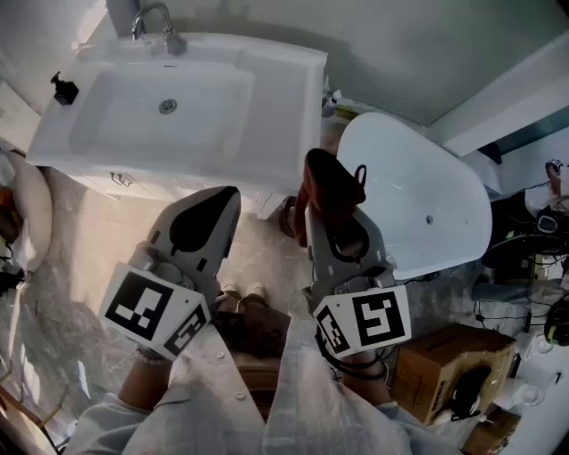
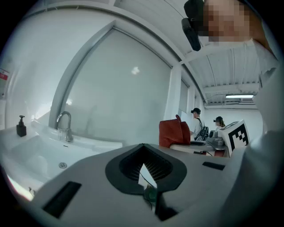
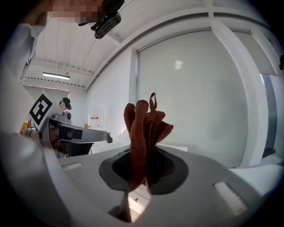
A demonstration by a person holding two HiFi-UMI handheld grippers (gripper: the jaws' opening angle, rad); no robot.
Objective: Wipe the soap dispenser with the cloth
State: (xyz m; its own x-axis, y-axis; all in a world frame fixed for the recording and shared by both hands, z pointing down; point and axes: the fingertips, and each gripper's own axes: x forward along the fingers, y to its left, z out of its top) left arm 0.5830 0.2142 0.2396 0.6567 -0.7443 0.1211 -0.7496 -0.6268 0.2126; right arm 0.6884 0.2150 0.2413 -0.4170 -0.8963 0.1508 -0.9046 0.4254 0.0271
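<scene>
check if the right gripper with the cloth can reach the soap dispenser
Probably yes: the soap dispenser stands unobstructed on the left rim of the sink, but the right gripper must cross its whole width.

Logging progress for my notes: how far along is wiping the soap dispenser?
Done: the cloth is clamped in the right hand-held gripper. In hand: it hangs short of the sink, left hand-held gripper shut, empty. Left: all the wiping; the soap dispenser on the sink's left rim is untouched.

A white sink [image 1: 276,107] with a chrome faucet [image 1: 156,19] stands ahead, a rounded white fixture [image 1: 418,195] just beside it, and a cardboard box [image 1: 449,364] on the floor [image 1: 89,258] nearby.
</scene>
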